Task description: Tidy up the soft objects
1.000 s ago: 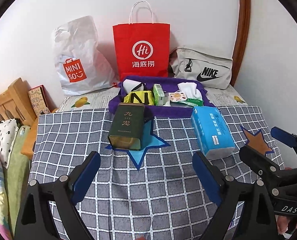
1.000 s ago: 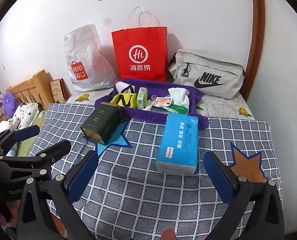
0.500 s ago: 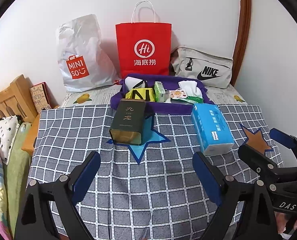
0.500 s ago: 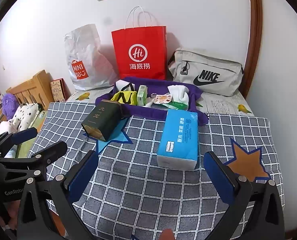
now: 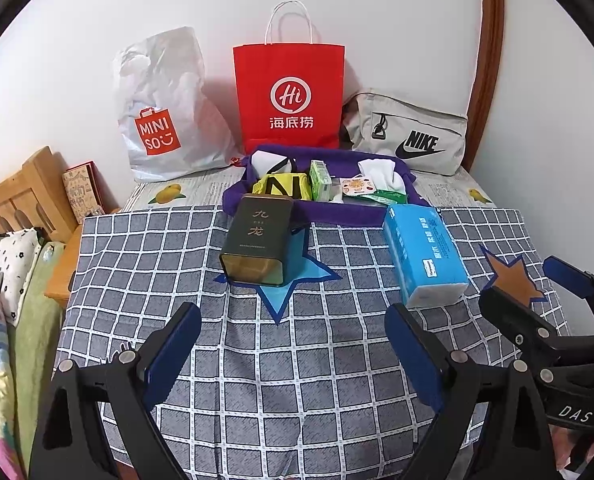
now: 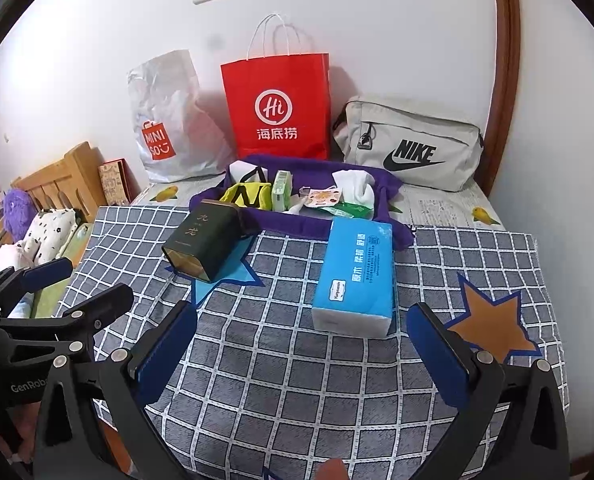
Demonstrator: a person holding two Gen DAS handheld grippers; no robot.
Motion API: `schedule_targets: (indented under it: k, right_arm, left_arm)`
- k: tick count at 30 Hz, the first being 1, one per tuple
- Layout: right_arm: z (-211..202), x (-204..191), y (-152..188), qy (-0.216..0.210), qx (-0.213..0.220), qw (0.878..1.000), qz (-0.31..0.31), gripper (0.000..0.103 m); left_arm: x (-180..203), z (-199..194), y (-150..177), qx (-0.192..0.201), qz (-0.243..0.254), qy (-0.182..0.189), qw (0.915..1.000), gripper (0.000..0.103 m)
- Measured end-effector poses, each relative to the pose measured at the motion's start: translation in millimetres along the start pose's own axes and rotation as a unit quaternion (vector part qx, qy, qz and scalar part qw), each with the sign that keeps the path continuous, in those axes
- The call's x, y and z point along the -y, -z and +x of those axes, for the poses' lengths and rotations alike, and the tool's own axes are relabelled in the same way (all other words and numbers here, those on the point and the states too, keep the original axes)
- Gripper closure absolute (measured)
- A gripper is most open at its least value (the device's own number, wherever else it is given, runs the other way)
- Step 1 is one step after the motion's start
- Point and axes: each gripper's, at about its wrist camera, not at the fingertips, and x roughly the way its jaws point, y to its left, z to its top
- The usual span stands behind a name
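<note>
My left gripper point(image 5: 293, 344) hangs with jaws spread wide and empty over the checked cloth point(image 5: 177, 248). At 12 o'clock a dark tin point(image 5: 257, 240) lies on a blue star; at 1 o'clock sits the blue tissue pack point(image 5: 423, 254). My right gripper point(image 6: 301, 344), jaws equally wide and empty, faces that pack.

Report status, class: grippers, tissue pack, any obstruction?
Both grippers, left and right, open, empty, hovering over the cloth. Tissue pack flat ahead of right gripper, untouched. Tin beside it, not blocking.
</note>
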Motion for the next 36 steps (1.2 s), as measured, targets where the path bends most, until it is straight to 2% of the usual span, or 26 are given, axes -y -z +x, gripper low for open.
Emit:
schedule_targets:
  k: [36]
  right_arm:
    - [-3.0,3.0,1.9,-0.007,-0.001,1.0,0.01,0.0]
  left_arm:
    - [0.2,-3.9,0.0,0.001,0.002,-0.002,1.0,0.01]
